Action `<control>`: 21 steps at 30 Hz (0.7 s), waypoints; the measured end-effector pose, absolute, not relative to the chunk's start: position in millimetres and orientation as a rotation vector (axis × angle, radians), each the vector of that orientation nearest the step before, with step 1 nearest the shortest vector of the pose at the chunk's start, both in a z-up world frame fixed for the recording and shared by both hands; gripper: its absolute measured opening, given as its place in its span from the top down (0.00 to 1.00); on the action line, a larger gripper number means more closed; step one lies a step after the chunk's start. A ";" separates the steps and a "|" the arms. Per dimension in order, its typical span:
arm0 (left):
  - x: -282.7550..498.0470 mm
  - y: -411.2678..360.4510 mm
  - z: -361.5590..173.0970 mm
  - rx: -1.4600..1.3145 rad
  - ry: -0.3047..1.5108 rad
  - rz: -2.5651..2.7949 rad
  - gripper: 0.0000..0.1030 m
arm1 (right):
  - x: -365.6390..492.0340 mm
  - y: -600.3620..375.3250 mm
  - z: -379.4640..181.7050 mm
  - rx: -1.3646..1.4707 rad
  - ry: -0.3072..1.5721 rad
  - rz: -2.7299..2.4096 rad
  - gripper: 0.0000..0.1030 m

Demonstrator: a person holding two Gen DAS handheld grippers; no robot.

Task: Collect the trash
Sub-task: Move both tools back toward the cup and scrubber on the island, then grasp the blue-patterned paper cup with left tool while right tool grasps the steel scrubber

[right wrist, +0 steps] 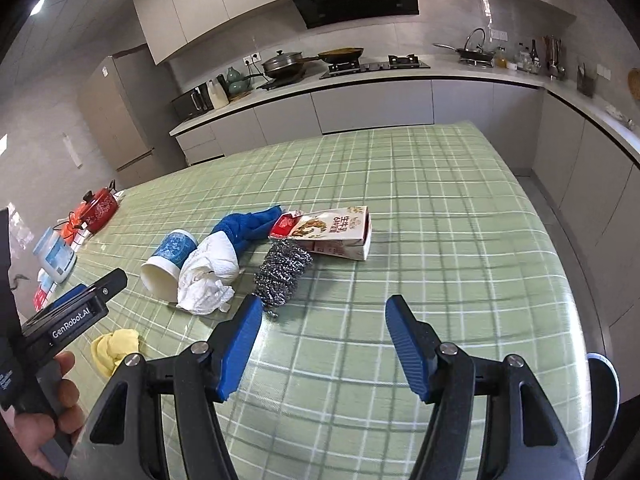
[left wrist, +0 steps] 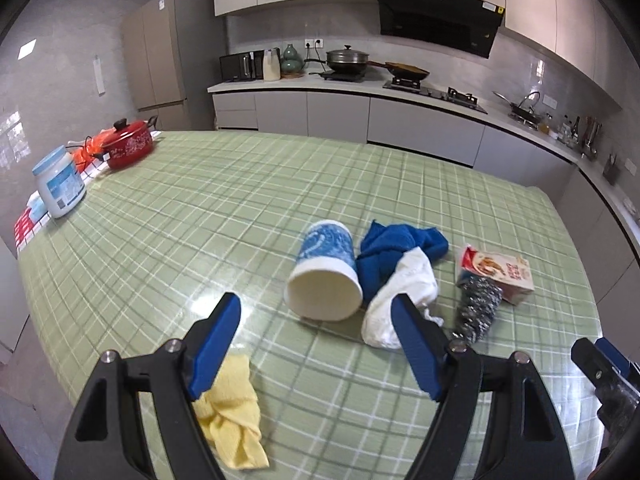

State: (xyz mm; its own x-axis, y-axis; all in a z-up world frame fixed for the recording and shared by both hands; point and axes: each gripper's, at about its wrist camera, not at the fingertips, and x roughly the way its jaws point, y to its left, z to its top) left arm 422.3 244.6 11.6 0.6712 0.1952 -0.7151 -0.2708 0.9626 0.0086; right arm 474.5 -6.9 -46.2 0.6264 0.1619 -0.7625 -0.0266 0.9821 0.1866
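Both grippers (left wrist: 316,312) (right wrist: 320,316) agape, empty; rt finger hides pt of tissue (left wrist: 404,284).

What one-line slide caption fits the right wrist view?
Open right gripper above checked table, facing steel scourer, milk carton, tipped paper cup.

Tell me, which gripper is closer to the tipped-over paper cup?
Left. The left gripper is open just short of the paper cup; the right gripper sits farther off, beyond the steel scrubber.
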 end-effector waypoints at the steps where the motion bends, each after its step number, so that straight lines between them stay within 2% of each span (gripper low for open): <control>1: 425.2 246.6 11.1 -0.098 0.792 0.255 0.24 | 476.4 -5.1 -47.1 0.165 0.888 0.103 0.36; 13: 466.7 271.5 -1.4 -0.014 0.798 0.085 0.24 | 507.4 45.2 -54.0 0.158 0.845 -0.093 0.36; 21: 493.4 284.4 -17.6 -0.014 0.846 0.000 0.24 | 526.1 57.6 -83.0 0.174 0.918 -0.168 0.36</control>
State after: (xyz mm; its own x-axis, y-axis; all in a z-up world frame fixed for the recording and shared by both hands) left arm 493.4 284.4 -17.6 0.6628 -0.0054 -0.7488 -0.0056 0.9999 -0.0121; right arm 526.1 57.6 -83.0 0.5960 -0.0695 -0.8000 0.2177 0.9729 0.0776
